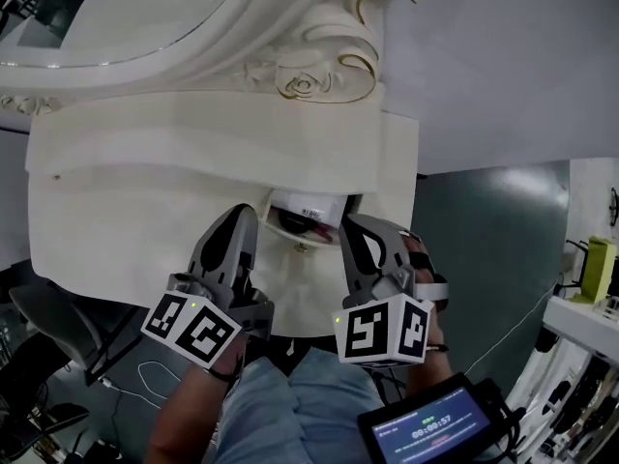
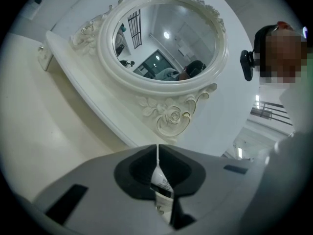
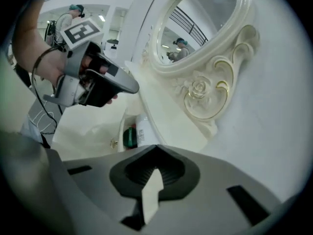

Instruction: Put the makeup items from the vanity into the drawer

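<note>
The white tube (image 2: 161, 179) is pinched between the jaws of your left gripper (image 1: 244, 217), which are closed on it. Its long axis runs along the gripper's own line. The flat crimped end points forward, at 12 o'clock in the left gripper view, toward the carved mirror frame (image 2: 171, 116) and not toward any opening.

The open drawer (image 3: 122, 128) does not show in the left gripper view. In the head view it lies just beside your left tips, at about 3 o'clock, under the front edge of the vanity top (image 1: 145, 211). The tube is therefore aimed past the drawer, not into it. My reading is that the move depends on swinging the nose toward 3 o'clock and tipping it down before you let go.

A white container (image 3: 143, 129) and a green item (image 3: 129, 137) already lie in the drawer, so the free room looks narrow.

Your right gripper (image 3: 156, 150) has its jaws together, with nothing I can identify held between them. In the head view it stands on the other side of the drawer, which lies at about 9 o'clock from its tips. Both hands are close to the drawer, but only the left carries anything, so the drop falls to the left.
</note>
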`<state>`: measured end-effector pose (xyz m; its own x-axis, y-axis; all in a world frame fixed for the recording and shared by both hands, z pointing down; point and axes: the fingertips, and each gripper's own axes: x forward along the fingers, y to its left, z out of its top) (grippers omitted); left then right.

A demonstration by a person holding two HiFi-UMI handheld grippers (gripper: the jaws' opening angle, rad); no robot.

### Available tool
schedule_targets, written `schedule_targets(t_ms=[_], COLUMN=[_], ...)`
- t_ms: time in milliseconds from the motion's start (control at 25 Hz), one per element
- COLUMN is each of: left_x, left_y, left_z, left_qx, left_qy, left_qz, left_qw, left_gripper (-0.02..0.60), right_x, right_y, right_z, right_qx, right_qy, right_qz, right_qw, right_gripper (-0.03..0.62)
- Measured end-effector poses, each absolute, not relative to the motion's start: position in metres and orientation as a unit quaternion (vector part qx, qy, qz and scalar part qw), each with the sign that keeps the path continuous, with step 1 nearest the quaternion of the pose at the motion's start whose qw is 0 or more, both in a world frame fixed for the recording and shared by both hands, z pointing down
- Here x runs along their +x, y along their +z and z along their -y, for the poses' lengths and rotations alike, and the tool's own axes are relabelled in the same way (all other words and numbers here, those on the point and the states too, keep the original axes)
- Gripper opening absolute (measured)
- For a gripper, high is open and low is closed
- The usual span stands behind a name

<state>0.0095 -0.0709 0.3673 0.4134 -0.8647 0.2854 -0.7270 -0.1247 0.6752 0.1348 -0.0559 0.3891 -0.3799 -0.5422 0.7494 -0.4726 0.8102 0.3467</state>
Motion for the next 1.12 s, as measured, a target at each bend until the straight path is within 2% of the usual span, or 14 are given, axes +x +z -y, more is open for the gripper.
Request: schedule_targets(t_ms=[120, 320, 520, 1120], left_x=[0.003, 0.0, 0.0, 0.001], left_y=[0.365, 0.362, 0.363, 0.357], left_z=[0.061, 0.042, 0.029, 0.025], left_qx=[0.744, 0.744, 0.741, 0.744], left_qy=[-0.085, -0.074, -0.064, -0.068], left_qz=[0.537, 0.54, 0.54, 0.541], left_qw=[0.388, 0.387, 0.393, 0.386], left_gripper=[0.014, 0.012, 0.012, 0.012], right_x=[0.117, 0.097, 0.106, 0.14], right_y=[0.388, 0.435, 0.47, 0.465], right_z=[0.018, -0.034, -0.023, -0.003], right_qx=[0.244, 0.183, 0.237, 0.283], right_qy=[-0.009, 0.095, 0.111, 0.122], right_qz=[0.866, 0.872, 0.833, 0.811], right_qw=[0.436, 0.445, 0.487, 0.497], right_gripper=[0.002, 0.002, 0.001, 0.0])
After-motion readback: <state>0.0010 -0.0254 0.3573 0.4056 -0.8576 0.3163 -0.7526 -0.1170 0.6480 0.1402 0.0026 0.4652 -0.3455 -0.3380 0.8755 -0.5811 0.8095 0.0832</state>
